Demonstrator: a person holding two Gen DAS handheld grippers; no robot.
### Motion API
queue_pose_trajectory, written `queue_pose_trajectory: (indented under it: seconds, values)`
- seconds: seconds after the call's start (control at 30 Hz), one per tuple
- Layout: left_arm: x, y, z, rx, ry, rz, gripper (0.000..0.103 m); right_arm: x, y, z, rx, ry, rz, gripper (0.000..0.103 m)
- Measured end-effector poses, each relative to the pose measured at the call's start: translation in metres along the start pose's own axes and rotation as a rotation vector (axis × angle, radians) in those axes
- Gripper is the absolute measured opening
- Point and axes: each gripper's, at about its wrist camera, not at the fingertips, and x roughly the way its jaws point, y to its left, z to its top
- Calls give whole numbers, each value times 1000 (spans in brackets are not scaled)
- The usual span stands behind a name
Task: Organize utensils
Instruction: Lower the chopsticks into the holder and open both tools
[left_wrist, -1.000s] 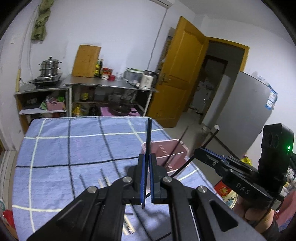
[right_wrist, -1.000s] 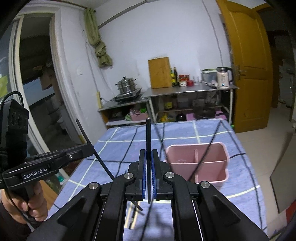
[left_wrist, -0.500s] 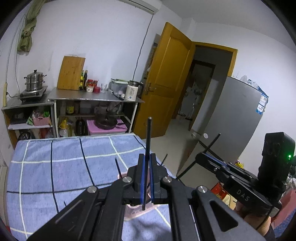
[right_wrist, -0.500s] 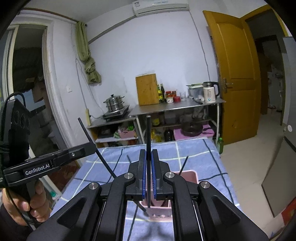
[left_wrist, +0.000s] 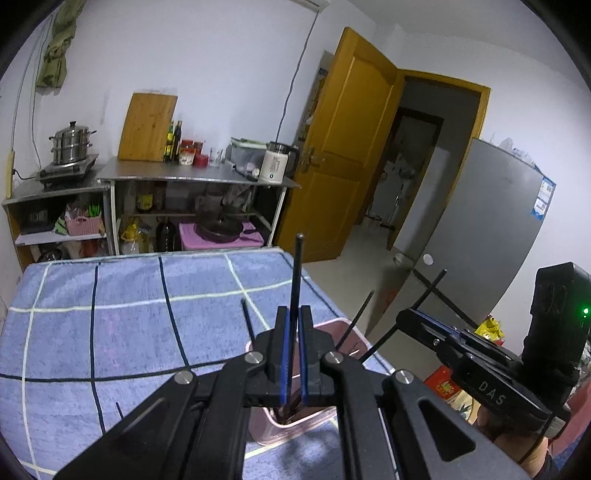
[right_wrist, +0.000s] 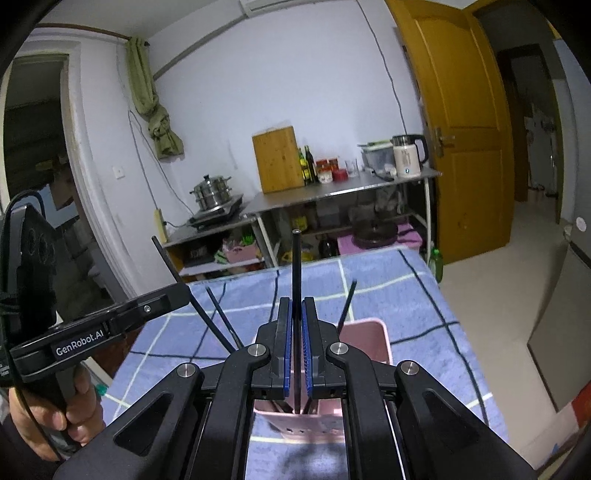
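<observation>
Two black chopsticks are in hand, one per gripper, and I read both as poised for a drop into the pink holder. Starting on the left: my left gripper (left_wrist: 291, 350) has its jaws clenched on a chopstick (left_wrist: 296, 273) whose thin shaft runs up past the blue pads and down toward the pink utensil holder (left_wrist: 295, 430), which sits on the blue checked cloth of the table (left_wrist: 110, 332) near its right edge. I judge the stick is held nearly upright so that its lower end can slip straight into a compartment; its tip looks to be at or just inside the rim, though the jaws hide the exact spot. Moving right, my right gripper (right_wrist: 294, 347) is likewise clamped on a second chopstick (right_wrist: 295, 266), pointing down over the same holder, here seen from the other wrist with its lower end just above the slotted front wall.

Counting: one holder, two chopsticks gripped, and two more black sticks already standing in the holder, leaning outward to either side of the jaws. One short dark stick lies on the cloth at lower left in the left wrist view; I cannot tell what it is
</observation>
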Motion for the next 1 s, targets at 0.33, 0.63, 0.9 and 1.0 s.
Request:
queue_pose_trajectory:
  seconds: [0.33,0.63,0.9,1.0]
  values:
    - [20,8,-25,-9,52,1,5,28,-7,-27,0,70,-7,5]
    - [25,12,-35,-30,85,13,5,26,-13,-30,8,87,-6,5]
    - [2,13,-30,-26,53,26,5,6,-11,-21,1,56,-37,16]
    - [-9,13,-31,-26,39,29,6,-7,-8,-21,-3,42,-43,17]
